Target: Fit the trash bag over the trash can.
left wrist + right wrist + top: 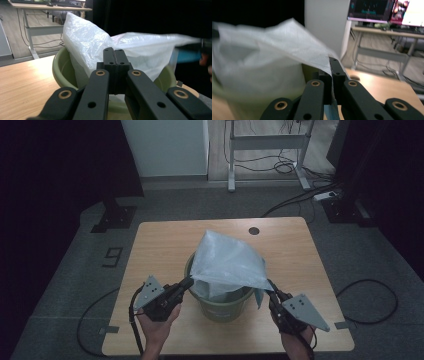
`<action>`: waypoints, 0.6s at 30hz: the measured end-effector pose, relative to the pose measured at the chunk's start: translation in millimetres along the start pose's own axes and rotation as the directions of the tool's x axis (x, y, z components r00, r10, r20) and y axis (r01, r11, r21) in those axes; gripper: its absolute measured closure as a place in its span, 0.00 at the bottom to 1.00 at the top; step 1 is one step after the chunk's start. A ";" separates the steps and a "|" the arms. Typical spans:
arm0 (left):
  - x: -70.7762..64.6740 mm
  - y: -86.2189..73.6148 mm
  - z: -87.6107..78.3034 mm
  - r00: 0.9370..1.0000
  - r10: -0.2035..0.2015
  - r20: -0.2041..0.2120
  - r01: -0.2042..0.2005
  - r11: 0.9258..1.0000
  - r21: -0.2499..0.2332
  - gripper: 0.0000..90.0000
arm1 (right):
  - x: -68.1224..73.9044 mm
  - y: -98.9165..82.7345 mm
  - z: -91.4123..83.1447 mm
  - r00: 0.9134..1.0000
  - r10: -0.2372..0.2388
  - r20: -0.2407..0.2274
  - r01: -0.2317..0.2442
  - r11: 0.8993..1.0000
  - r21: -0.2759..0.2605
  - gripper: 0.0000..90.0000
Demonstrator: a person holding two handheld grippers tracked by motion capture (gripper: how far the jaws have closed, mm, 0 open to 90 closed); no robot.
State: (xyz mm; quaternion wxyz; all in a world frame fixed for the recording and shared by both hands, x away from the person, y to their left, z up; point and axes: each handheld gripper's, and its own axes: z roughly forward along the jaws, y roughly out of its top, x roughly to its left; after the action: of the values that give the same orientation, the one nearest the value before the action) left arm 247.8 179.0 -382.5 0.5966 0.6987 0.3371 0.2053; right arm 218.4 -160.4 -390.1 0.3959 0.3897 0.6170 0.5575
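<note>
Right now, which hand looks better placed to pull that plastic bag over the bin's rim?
Probably the left gripper: shut on the plastic bag right at the green bin rim. The right gripper grips it beyond the rim.

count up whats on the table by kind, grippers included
green bin: 1
translucent plastic bag, pinched at its edge on both sides: 1
hand-held grippers, left gripper and right gripper: 2
total: 4
</note>
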 end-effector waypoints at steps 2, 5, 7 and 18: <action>2.0 -1.4 -3.1 1.000 0.003 0.005 -0.003 1.000 0.005 1.00 | 0.3 12.4 4.0 1.000 -0.001 -0.022 0.000 0.999 -0.041 0.99; 2.8 -1.5 -7.4 1.000 0.013 0.018 -0.013 1.000 0.003 0.94 | 5.6 28.8 10.7 0.998 -0.024 -0.054 0.020 0.997 -0.079 0.99; 0.5 0.9 -9.7 1.000 0.023 0.021 -0.023 1.000 -0.002 0.73 | 15.4 40.8 17.7 0.995 -0.051 -0.085 0.043 0.995 -0.093 0.99; -19.4 16.2 -5.0 0.988 0.157 -0.014 -0.156 0.988 0.017 0.44 | 37.4 48.4 36.0 0.982 -0.082 -0.168 0.071 0.995 -0.070 0.99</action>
State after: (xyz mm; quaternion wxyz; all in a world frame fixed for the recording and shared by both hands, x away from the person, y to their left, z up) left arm 234.7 167.6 -363.5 0.5704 0.7263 0.2874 0.2541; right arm 239.2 -108.6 -346.2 0.3749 0.3036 0.6449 0.5928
